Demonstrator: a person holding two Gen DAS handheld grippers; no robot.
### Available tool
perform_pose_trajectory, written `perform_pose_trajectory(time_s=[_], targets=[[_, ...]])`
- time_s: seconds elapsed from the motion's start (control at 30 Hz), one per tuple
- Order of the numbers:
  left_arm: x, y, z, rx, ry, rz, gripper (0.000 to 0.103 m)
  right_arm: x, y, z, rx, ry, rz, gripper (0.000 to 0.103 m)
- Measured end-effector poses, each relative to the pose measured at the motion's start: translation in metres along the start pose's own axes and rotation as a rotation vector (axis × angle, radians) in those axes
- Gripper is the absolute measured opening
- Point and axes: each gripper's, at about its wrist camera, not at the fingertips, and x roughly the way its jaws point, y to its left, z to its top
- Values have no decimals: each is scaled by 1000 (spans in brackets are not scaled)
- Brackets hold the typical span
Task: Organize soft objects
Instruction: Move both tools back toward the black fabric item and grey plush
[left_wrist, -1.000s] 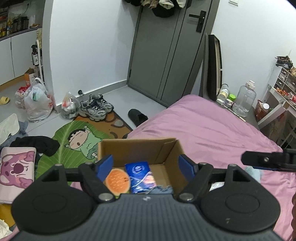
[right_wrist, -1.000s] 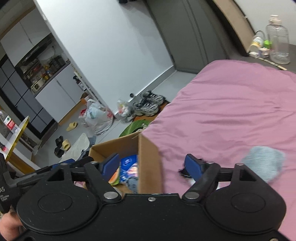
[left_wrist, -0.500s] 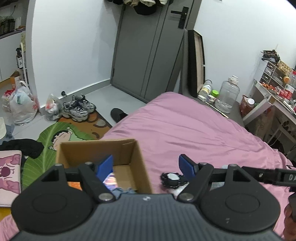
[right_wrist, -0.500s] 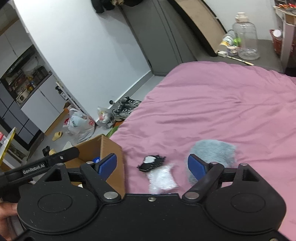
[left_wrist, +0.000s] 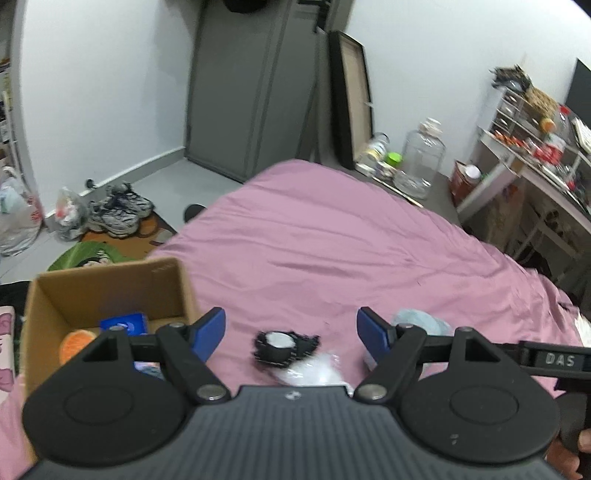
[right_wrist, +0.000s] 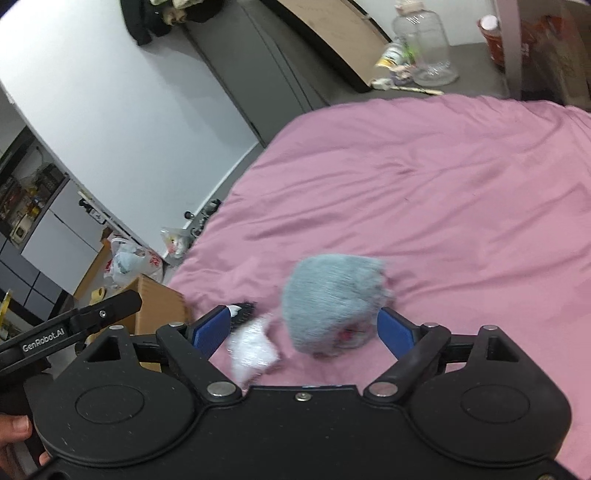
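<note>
- While both tools hang above the pink bedspread (left_wrist: 332, 236), the left gripper (left_wrist: 291, 328) stands released, its blue pads spread with nothing pressed between them.
- In the left wrist view, a black and white soft item (left_wrist: 282, 345) lies on the cover at lower centre, in the gap between the pads and touching neither.
- Just below and right of it lies a small white bag (left_wrist: 314, 373), partly hidden by the tool's body.
- The cardboard box (left_wrist: 110, 284) sits at lower left of that frame, open-topped, with an orange round toy (left_wrist: 75, 343) and a blue packet (left_wrist: 123, 323) inside.
- The right gripper (right_wrist: 302, 328) is likewise released, its pads wide apart.
- In the right wrist view, a fluffy grey-blue plush (right_wrist: 332, 299) lies on the bedspread at lower centre, between the pads; blur hides whether either pad touches it.
- The white bag lies left of the plush, near the left pad.
- A person's fingers (right_wrist: 14, 428) show at the lower left edge.
</note>
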Motion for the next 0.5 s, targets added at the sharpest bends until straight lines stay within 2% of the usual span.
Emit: perform_pose_trajectory(time_s=[0.3,0.5], targets=[[26,-22,-8,60,47,-19,77,14,-23,-9,-24,46,-49,80],[40,-32,-12,102,79,-29,77,31,-35,-10,-32,80,-77,70]])
